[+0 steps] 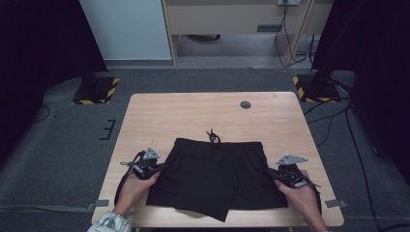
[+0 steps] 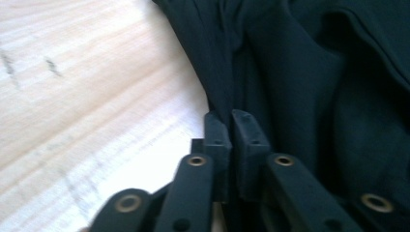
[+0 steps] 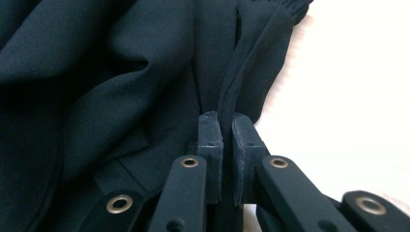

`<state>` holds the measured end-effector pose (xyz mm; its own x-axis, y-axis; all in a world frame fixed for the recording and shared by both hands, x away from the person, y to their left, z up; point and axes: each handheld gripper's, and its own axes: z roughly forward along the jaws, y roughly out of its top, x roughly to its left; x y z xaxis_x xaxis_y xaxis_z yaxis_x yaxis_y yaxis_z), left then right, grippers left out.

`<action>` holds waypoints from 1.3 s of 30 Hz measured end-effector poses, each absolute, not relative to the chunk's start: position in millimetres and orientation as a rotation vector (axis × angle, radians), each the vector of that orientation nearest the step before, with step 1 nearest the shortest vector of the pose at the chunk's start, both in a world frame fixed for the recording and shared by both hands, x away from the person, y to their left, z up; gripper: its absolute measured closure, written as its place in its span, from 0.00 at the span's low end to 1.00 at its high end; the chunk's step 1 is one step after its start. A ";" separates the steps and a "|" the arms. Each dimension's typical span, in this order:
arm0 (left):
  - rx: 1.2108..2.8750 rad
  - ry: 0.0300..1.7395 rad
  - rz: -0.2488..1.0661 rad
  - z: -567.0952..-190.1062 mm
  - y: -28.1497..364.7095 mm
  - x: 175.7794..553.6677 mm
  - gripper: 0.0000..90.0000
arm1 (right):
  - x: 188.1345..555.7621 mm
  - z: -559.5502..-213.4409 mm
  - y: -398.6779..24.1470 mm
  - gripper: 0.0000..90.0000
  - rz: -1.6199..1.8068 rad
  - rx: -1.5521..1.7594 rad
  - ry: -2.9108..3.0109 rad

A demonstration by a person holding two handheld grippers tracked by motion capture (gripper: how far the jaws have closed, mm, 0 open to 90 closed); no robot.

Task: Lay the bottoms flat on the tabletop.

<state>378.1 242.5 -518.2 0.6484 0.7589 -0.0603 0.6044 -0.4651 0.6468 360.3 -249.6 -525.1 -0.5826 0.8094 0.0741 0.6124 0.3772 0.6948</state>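
I'm pinching the black shorts (image 1: 215,176), lying flat at the table's (image 1: 159,111) near edge, by both side seams, left gripper (image 1: 153,167) and right gripper (image 1: 270,172) jaws both clamping only thin folds, hands low and pointing inward, so any uneven lifting is risking a slip or bunching.

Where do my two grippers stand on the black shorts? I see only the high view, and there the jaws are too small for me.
Observer: In the left gripper view, the left gripper is shut on a fold at the edge of the black shorts.
Operator: And the right one?
Observer: The right gripper is shut on a thin fold of fabric that stands up between its pads.
Operator: Is the waistband near it?
Observer: Yes, the gathered waistband lies just beyond that fold, beside the table.
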 end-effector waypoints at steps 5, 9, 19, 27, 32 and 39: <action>2.275 1.020 0.327 -512.5 240.9 369.3 0.98 | 364.4 -521.9 -251.8 0.65 1.024 1.266 2.285; 2.192 1.041 0.384 -511.9 244.0 372.2 0.90 | 379.2 -518.3 -250.4 0.55 1.083 1.287 2.214; 2.124 1.081 0.459 -517.1 231.7 398.8 0.59 | 405.5 -531.8 -241.9 0.58 1.029 1.333 2.225; 2.149 1.089 0.439 -526.5 233.6 409.1 0.57 | 405.0 -536.4 -234.6 0.53 1.020 1.277 2.191; 2.159 1.068 0.426 -525.8 230.9 408.8 0.66 | 407.1 -536.3 -235.9 0.51 1.032 1.281 2.197; 2.154 1.053 0.394 -525.8 224.4 416.3 0.74 | 416.0 -535.8 -235.1 0.70 1.045 1.258 2.218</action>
<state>416.3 224.4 -525.8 0.6240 0.7809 -0.0303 0.5690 -0.4274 0.7025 416.0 -235.1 -535.8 -0.5251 0.8505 0.0313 0.5654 0.3212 0.7597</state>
